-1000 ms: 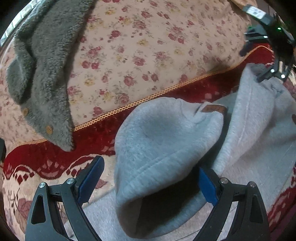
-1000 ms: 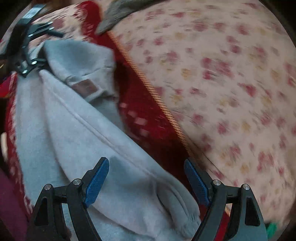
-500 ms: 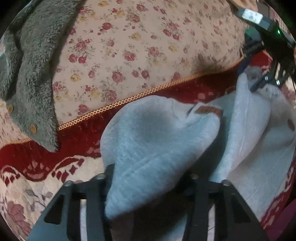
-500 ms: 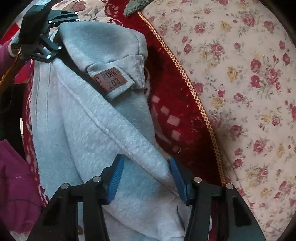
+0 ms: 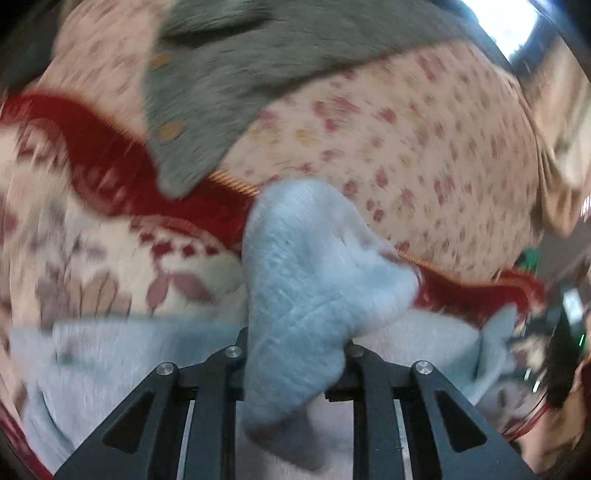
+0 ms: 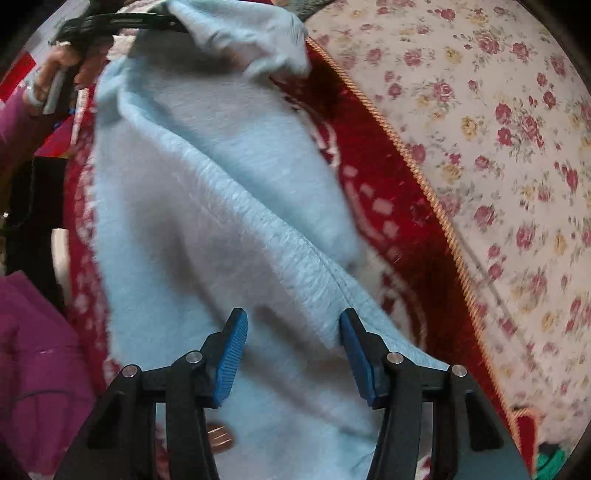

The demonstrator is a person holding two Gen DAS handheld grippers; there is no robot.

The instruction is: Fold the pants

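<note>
Fabric filled the lower half of the left wrist view. The left gripper (image 5: pixel 295 354) had its jaws closed on a bunched fold of the light grey pants (image 5: pixel 310 280), which rose between the two black fingers (image 5: pixel 218 384) toward 12 o'clock and hid the pads. More of the same garment lay flat at 8 o'clock and at 4 o'clock. Beneath it was a red patterned blanket (image 5: pixel 92 147), bordered by an orange cord trim (image 5: pixel 232 182). Beyond the trim, from 12 to 3 o'clock, lay a floral bedspread (image 5: pixel 424 147). A grey fleece garment (image 5: pixel 229 74) with round buttons rested on the bedspread at 11 to 12 o'clock, its tip overlapping the red blanket. The view was blurred; detail at 3 to 4 o'clock could not be made out.

In the right wrist view, the right gripper (image 6: pixel 293 354) had its jaws partly apart, blue pads (image 6: pixel 231 360) visible on both sides. A raised seam fold of the pants (image 6: pixel 221 192) ran down between them; whether the pads pressed the cloth could not be told. The garment stretched from 6 o'clock to 11 o'clock, where the left gripper (image 6: pixel 122 22) held its far end, a hand (image 6: pixel 70 62) on its handle. The red blanket (image 6: pixel 388 155) showed at 1 to 5 o'clock, the floral bedspread (image 6: pixel 498 129) at 2 to 4 o'clock. A magenta sleeve (image 6: pixel 33 362) occupied 8 o'clock.
</note>
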